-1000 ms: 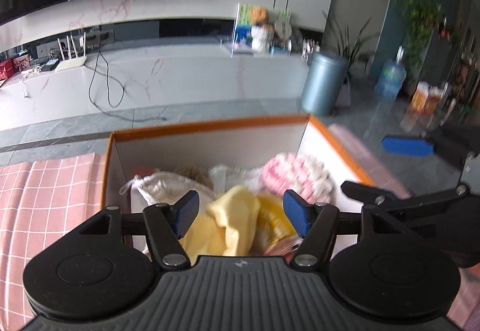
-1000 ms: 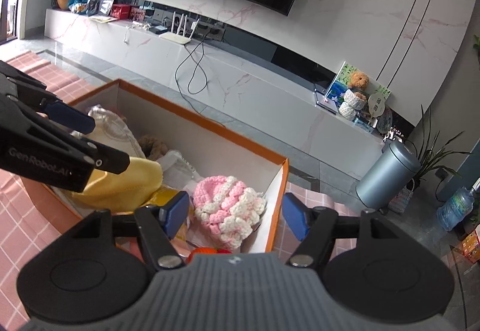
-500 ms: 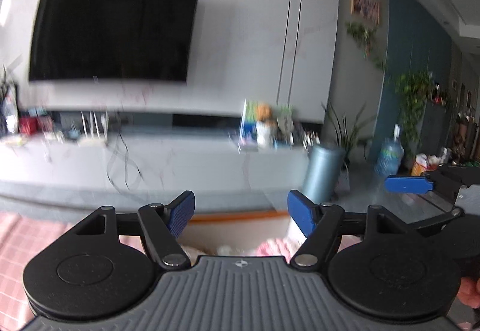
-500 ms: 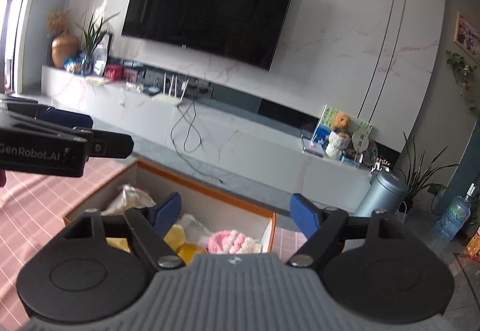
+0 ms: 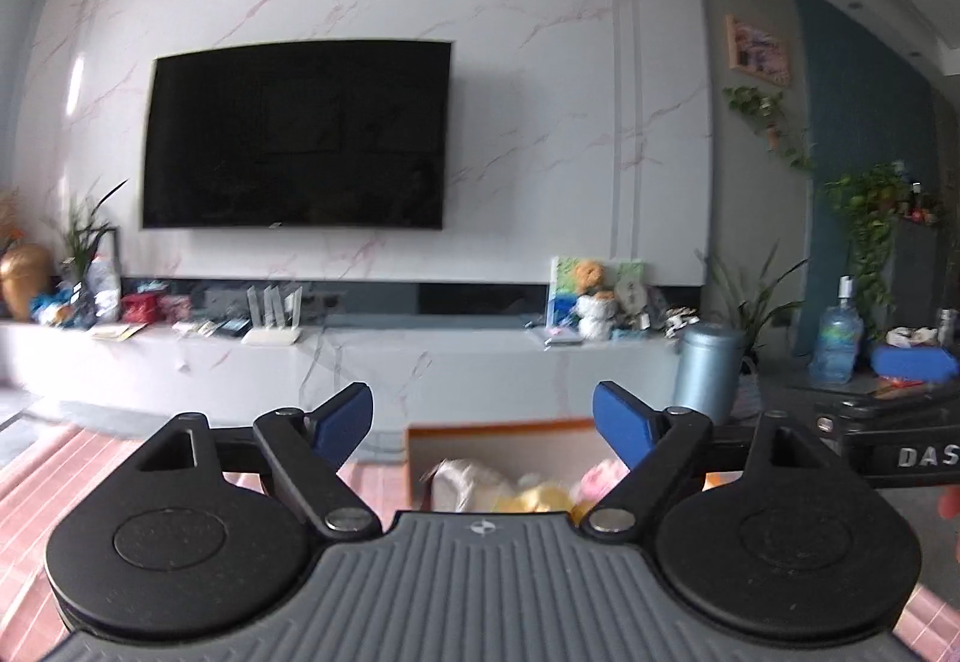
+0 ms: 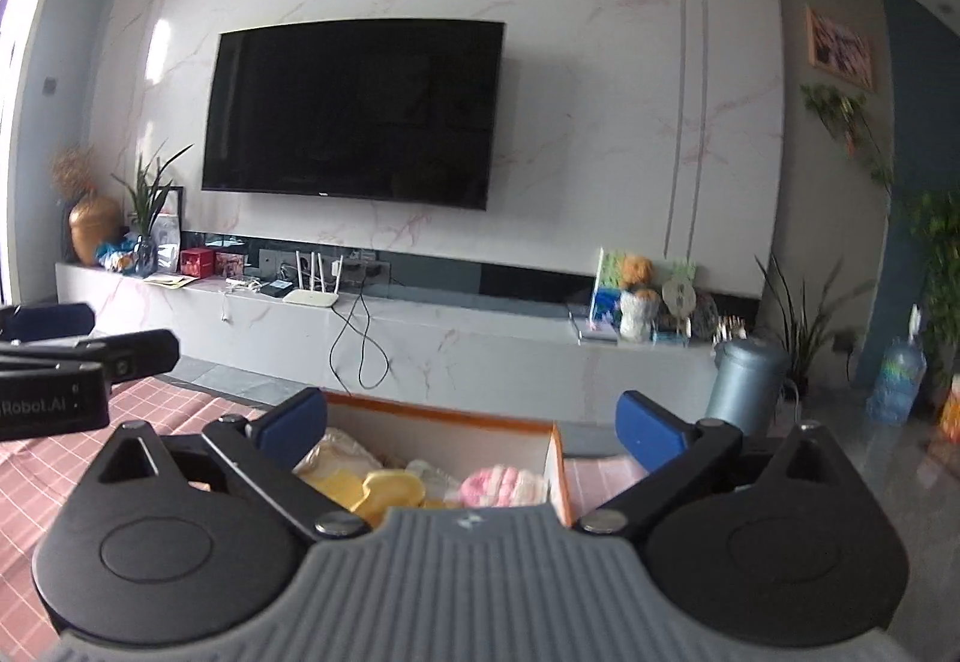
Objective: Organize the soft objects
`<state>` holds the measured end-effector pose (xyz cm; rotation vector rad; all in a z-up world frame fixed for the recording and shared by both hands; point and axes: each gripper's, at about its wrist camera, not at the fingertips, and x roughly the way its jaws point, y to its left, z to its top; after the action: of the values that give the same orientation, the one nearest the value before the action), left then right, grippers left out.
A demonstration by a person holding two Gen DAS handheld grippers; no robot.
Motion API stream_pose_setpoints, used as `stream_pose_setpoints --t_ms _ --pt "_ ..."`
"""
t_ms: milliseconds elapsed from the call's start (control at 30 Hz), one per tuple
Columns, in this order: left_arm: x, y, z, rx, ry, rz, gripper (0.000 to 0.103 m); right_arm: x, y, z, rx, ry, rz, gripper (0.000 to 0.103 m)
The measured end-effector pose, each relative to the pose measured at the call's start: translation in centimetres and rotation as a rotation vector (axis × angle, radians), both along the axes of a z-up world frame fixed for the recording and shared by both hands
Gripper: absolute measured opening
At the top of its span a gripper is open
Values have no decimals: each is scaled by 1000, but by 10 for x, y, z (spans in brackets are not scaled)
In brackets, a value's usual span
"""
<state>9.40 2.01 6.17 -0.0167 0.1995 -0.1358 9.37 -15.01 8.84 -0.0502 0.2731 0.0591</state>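
An orange-rimmed box stands on the pink checked cloth and holds soft things: a yellow cloth, a pink and white knitted hat and a whitish bag. It also shows in the left wrist view, with the yellow cloth and bag. My left gripper is open and empty, raised above and behind the box. My right gripper is open and empty, likewise raised. The left gripper's body shows at the right wrist view's left edge.
The pink checked cloth covers the surface under the box. Beyond it are a long marble TV bench, a wall TV, a grey bin, plants and a water bottle.
Both grippers have lifted and drawn back from the box, tilting up toward the TV wall. The box has dropped to the bottom of both views. Both stay open and empty.
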Motion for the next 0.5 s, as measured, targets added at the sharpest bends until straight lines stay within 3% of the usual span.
stream_pose_setpoints --t_ms 267,500 --pt "-9 17 -31 -38 145 48 103 -11 7 -54 -13 154 -51 101" --pt "-17 17 -66 -8 264 64 103 -9 4 -81 0 245 -87 101"
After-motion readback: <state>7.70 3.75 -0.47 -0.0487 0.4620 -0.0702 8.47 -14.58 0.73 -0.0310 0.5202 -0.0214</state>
